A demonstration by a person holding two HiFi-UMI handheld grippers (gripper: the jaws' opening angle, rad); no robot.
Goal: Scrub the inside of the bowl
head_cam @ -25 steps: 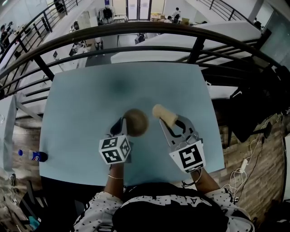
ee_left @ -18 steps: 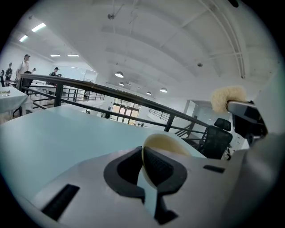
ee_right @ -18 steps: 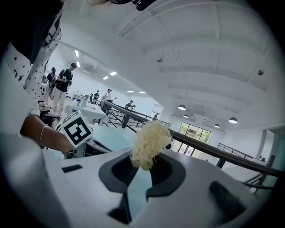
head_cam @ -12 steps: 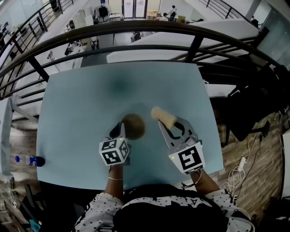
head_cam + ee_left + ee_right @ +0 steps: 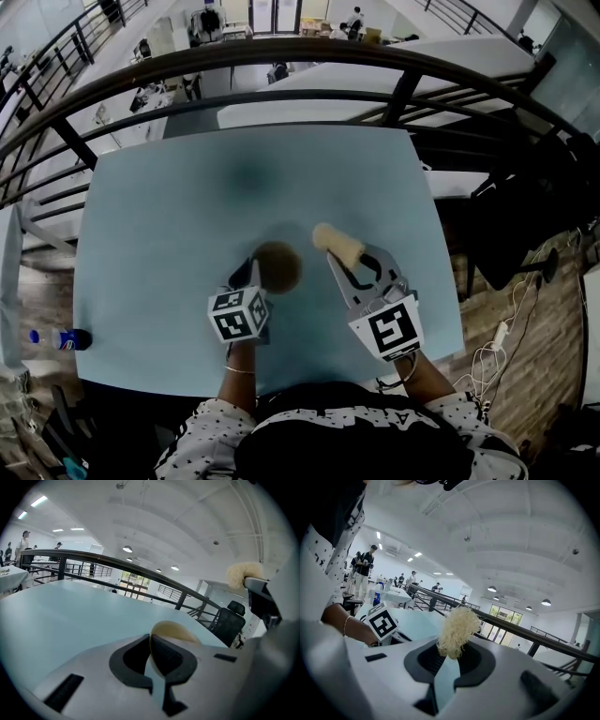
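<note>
The biggest risk, in our judgement, is the hold on the bowl (image 5: 277, 265). The left gripper (image 5: 247, 274) has its jaws closed on the thin rim only, and the bowl hangs low over the middle front of the table (image 5: 169, 216); we cannot tell if it touches the top. When the scrubber (image 5: 337, 242) pushes into it, the bowl may turn in this narrow pinch or slip out and roll toward an edge.

The second risk is smaller. The right gripper (image 5: 347, 264) is clamped on the lower end of the pale, fibrous scrubber, and most of the tuft stands free above the jaws. A hard rub could pull it out or only bend it, so little pressure reaches the bowl.

The smallest risk is of aim. The scrubber is just beside the bowl, not inside it, and we cannot say which way the opening faces, so the stroke could land on the outside.

The room is a large hall with a white curved ceiling and round lamps. A dark railing (image 5: 281, 61) runs behind the table, and desks and people are below it. The table top is light blue, smooth and probably slippery. A black chair (image 5: 228, 620) stands on the right, cables (image 5: 497, 361) lie on the wooden floor, and a small bottle (image 5: 61, 339) is beside the table's left edge.
</note>
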